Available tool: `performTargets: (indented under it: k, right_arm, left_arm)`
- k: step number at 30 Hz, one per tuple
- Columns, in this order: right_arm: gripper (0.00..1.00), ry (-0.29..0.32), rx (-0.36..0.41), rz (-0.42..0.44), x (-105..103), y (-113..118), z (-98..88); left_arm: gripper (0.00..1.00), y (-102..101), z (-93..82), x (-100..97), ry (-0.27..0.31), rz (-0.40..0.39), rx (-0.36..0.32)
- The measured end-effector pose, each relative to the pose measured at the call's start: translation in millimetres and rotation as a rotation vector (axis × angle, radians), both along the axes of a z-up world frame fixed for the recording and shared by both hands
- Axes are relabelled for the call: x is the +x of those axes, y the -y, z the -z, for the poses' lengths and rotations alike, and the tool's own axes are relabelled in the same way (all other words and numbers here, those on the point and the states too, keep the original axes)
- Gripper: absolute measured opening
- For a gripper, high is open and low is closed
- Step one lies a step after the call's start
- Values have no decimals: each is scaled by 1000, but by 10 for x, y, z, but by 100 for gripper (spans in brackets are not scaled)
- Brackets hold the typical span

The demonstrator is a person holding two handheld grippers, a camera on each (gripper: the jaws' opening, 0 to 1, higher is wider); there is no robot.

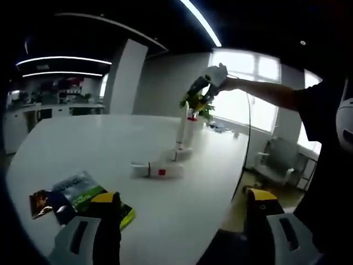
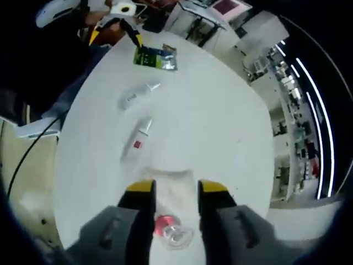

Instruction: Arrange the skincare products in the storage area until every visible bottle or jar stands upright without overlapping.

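Right gripper: raised above the white table, looking down on it; jaws stand apart with a moderate gap, nothing between the tips. Beneath and between the jaw bodies sits a small clear item with a pink part; whether it is held cannot be determined.

Left gripper: low at the near table edge, jaws wide apart, empty.

Just beyond the right gripper, a white tube with a red mark lies flat. Farther on, a second white tube also lies flat, apart from the first. In the left gripper view one white bottle appears to stand upright beneath the raised right gripper. A green packet lies at the far edge.

Assessment: task at an early stage. Nothing overlaps, but at least two products remain on their sides and need standing.
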State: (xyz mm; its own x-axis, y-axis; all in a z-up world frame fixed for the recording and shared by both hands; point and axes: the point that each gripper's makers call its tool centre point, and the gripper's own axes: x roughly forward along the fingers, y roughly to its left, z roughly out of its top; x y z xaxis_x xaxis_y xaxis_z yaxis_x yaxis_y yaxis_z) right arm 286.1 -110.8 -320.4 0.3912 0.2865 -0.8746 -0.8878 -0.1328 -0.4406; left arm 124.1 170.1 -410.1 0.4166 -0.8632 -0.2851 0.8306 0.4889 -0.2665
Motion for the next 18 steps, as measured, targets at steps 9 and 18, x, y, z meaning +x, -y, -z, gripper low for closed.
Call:
performTargets:
  k: [9,18]
  right_arm:
    - [18,-66,-78,-28,56,6,60]
    - [16,-127,-118,-36,66,0,145]
  left_arm:
    - [96,-18,2,2,0,-12,0]
    - [96,-61,-1,19,-2,-31,-4]
